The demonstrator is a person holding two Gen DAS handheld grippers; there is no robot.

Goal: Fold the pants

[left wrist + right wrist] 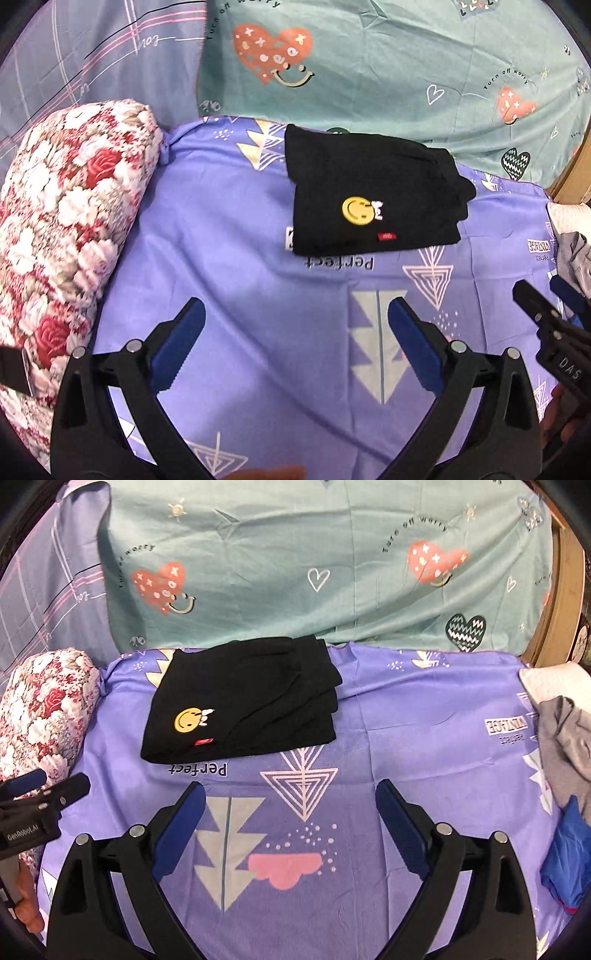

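Observation:
The black pants (373, 195) lie folded into a compact rectangle on the purple sheet (258, 302), with a yellow smiley patch (356, 210) on top. They also show in the right wrist view (247, 701). My left gripper (295, 314) is open and empty, hovering over the sheet in front of the pants. My right gripper (290, 794) is open and empty too, in front of and to the right of the pants. Each gripper appears at the edge of the other's view, the right one (550, 314) and the left one (44, 790).
A floral bolster (62, 229) lies along the left. A teal heart-print cover (369, 66) lies behind the sheet. A pile of grey (565, 738), white and blue clothes (569, 864) sits at the right. A wooden bed frame (554, 609) shows at far right.

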